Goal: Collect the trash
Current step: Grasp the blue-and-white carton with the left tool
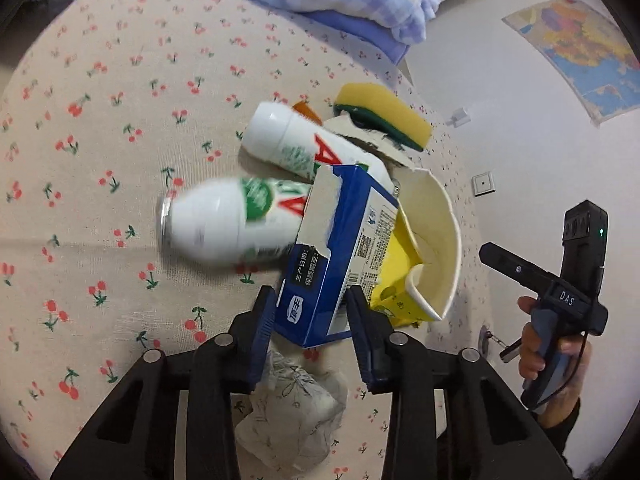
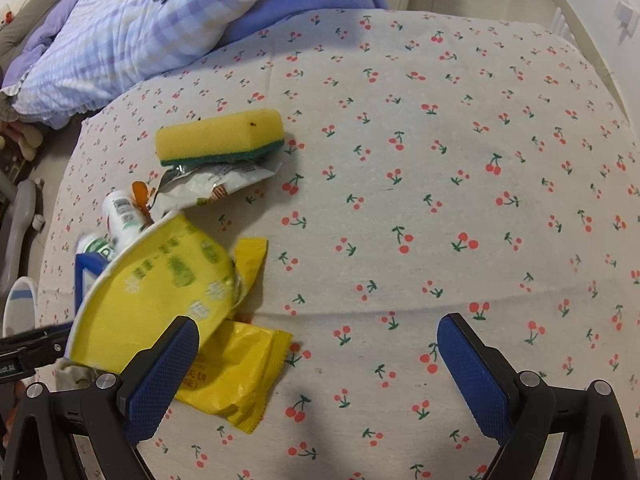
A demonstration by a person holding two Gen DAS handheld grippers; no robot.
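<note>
My left gripper [image 1: 313, 300] is shut on a torn blue carton [image 1: 340, 236], its pads pressed on the two sides of the near end. Two white bottles lie beside it: one [image 1: 224, 220] looks blurred, the other [image 1: 296, 140] lies farther back. A flattened yellow paper cup [image 1: 428, 248] leans against the carton's right side. A crumpled tissue [image 1: 292, 412] lies under the fingers. My right gripper [image 2: 318, 326] stands open over the cherry-print cloth [image 2: 440, 160], nothing between its fingers. Its left finger [image 2: 164, 372] overlaps the paper cup [image 2: 160, 292] and a yellow wrapper [image 2: 236, 376].
A yellow-and-green sponge [image 2: 220, 136] rests on a silver wrapper [image 2: 216, 180] behind the pile. Blue checked bedding [image 2: 140, 40] lies at the back left. A hand [image 1: 532, 344] holds the right gripper off the table's edge, near a white wall with a map [image 1: 580, 52].
</note>
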